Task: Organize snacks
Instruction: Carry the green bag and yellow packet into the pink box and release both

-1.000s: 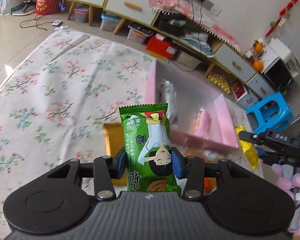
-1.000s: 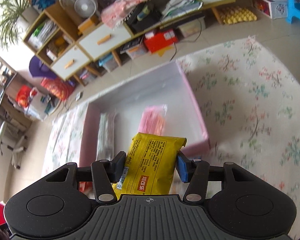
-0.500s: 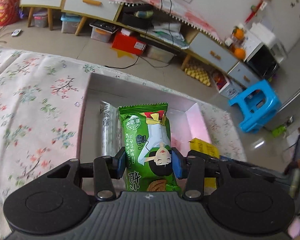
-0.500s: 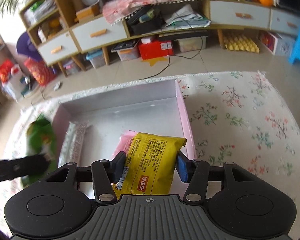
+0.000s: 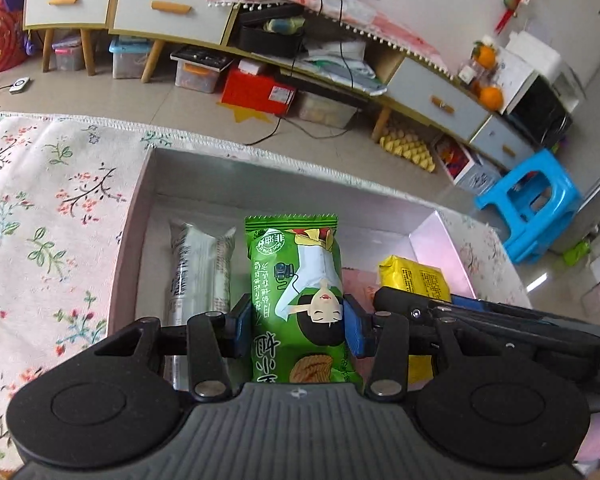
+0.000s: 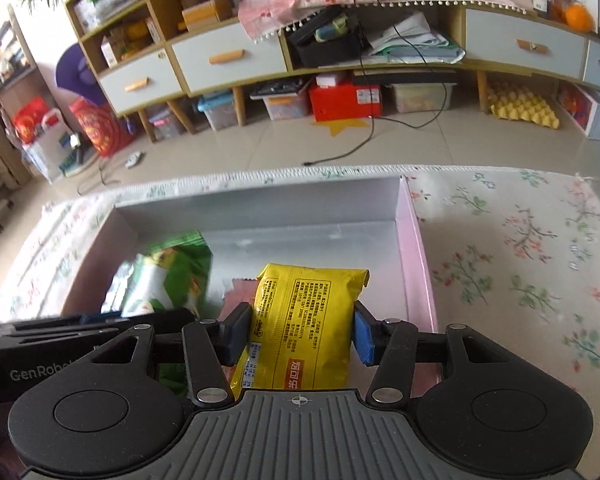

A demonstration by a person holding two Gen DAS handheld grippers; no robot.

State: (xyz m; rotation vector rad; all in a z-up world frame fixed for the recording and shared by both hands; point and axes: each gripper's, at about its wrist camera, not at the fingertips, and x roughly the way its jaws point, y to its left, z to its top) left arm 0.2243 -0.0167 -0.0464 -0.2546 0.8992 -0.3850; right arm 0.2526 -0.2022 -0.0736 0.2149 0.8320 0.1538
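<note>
- Left claw is clamped on a green crinkly foil snack packet with a cartoon figure printed on it, blue pads pressing its two long sides about halfway up. It hangs over the open pink-walled cardboard box with a pale grey inside, which sits on a floral-print cloth on the surface.
- Right claw grips a yellow plastic snack packet with small black print the same way, side to side across the middle, over the right half of the same box, close to the pink wall.
- Already lying in the box: a long silver-white wrapped snack bar along the left wall, and a flat pink packet mostly hidden under the yellow one.
- Handling guess: both packets look light, puffy and soft, so there's air inside and probably something crumbly. Squeezing harder would likely crush the contents or pop a seam.
- Film looks slick, so a pinch on the bulging middle could slide. The flat crimped end seals seem like the safer hold, though mid-body keeps the packet from swinging.
- Both claws sit close together over the box, so bumping each other is the thing to watch.
</note>
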